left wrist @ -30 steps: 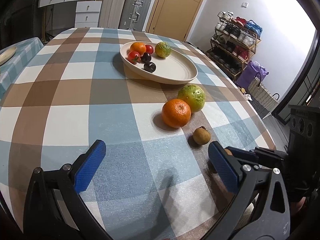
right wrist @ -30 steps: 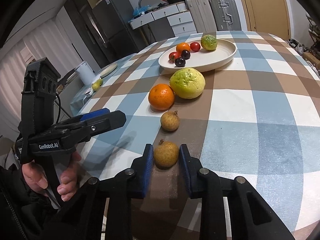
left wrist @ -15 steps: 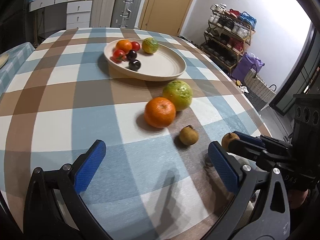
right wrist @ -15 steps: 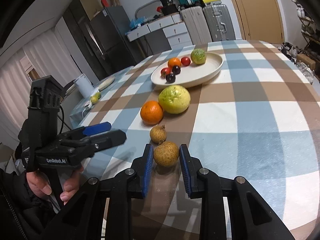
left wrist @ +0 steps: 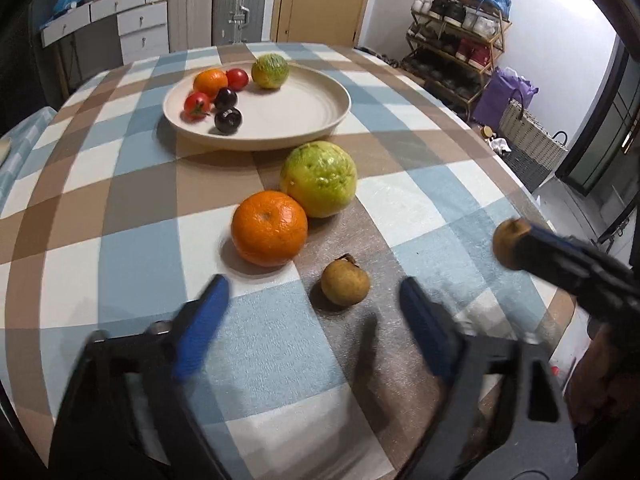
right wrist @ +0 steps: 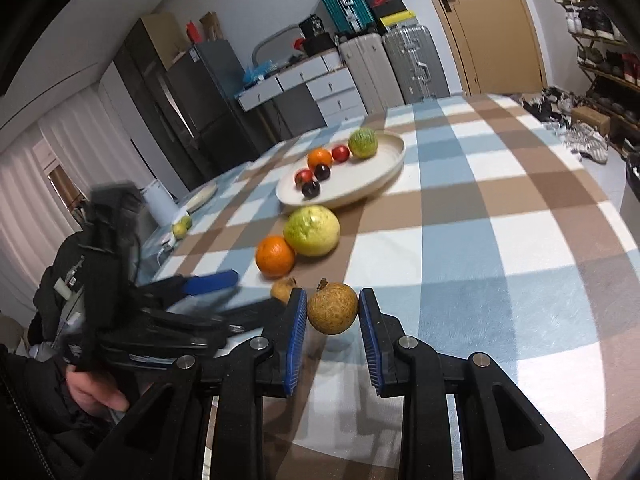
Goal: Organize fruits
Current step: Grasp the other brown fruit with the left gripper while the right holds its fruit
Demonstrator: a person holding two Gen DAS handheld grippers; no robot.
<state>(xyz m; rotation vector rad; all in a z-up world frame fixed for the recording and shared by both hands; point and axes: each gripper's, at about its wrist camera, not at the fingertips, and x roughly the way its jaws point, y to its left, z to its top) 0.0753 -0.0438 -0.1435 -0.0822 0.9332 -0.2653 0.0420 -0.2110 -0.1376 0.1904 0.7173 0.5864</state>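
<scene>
Room light is even and moderately bright, strongest at the right edge of the left wrist view, where the wall [left wrist: 560,20] washes out. Fruit casts soft, short shadows on the checked tablecloth [left wrist: 120,208]. Both views bow strongly at the edges, with dark corners. In the left wrist view the left gripper [left wrist: 312,304] smears with motion blur; in the right wrist view the right gripper [right wrist: 333,312] is sharp.

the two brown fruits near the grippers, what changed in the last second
The right hand-held gripper, shut on one brown fruit, lifted it off the checked cloth. The left hand-held gripper moved in toward the other brown fruit, its jaws closing but not touching. Orange, green fruit and plate stayed put.
</scene>
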